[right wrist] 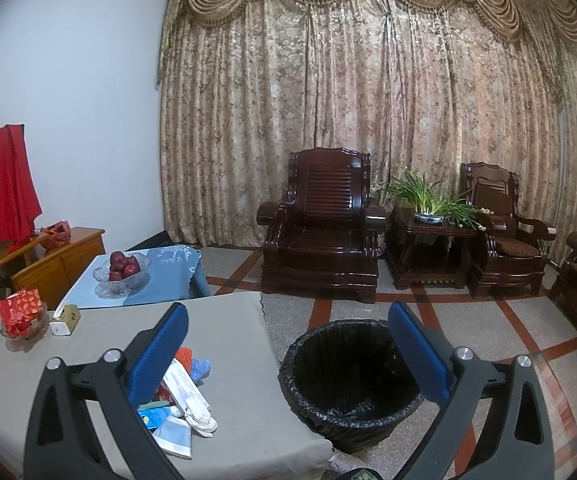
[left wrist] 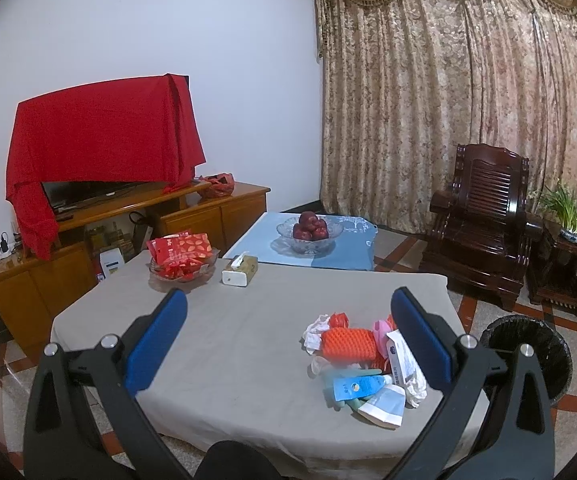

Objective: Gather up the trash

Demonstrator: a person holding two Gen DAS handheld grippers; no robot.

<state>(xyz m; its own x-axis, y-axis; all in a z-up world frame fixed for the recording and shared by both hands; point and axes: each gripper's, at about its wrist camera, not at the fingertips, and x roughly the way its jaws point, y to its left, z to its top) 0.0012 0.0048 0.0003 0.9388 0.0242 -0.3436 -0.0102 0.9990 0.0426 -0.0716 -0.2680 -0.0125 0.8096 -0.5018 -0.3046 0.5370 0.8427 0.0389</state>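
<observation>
Left gripper jaws apart, empty; trash pile on desk inside right jaw. Right gripper jaws apart, empty; bin between.

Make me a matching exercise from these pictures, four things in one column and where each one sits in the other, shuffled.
Things:
1. apples
2. tissue box
3. trash pile
4. bin

Places:
A. on the floor beside the grey table
B. in a glass bowl on the blue table
C. near edge of the grey table
D. far end of the grey table, beside the red packets

Pairs: 1-B, 2-D, 3-C, 4-A
</observation>
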